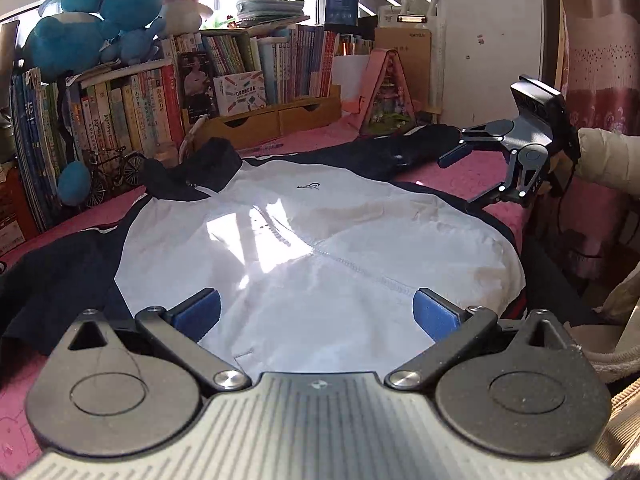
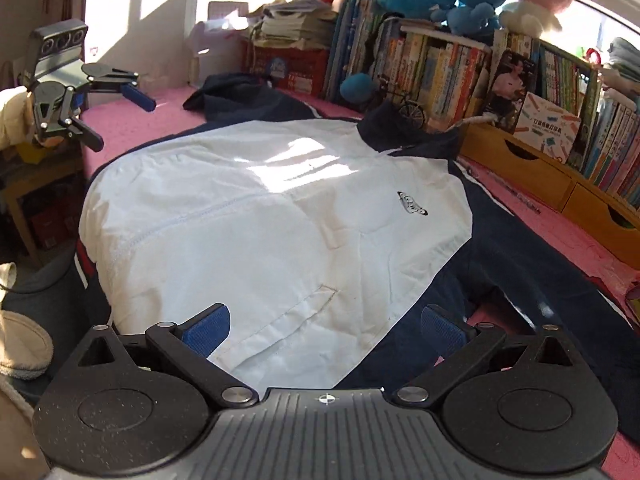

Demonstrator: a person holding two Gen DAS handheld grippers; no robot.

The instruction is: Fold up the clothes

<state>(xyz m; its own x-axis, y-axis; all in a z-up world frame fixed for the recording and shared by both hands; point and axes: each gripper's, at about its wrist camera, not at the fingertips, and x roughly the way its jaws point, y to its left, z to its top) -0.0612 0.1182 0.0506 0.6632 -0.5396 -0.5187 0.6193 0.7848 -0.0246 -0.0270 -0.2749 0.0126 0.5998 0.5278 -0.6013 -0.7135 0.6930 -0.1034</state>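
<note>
One white and navy jacket [image 1: 304, 240], spread flat, front up, zip closed, on the pink worktop [image 1: 452, 172]. Two grippers, both with jaws spread wide and empty: left gripper [image 1: 316, 314] above the hem, right gripper [image 2: 326, 330] above a side pocket. Bookshelf [image 2: 460, 68] behind.

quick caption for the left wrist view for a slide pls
Open left gripper above a white and navy jacket spread on a pink tabletop, right gripper open at its far edge.
</note>
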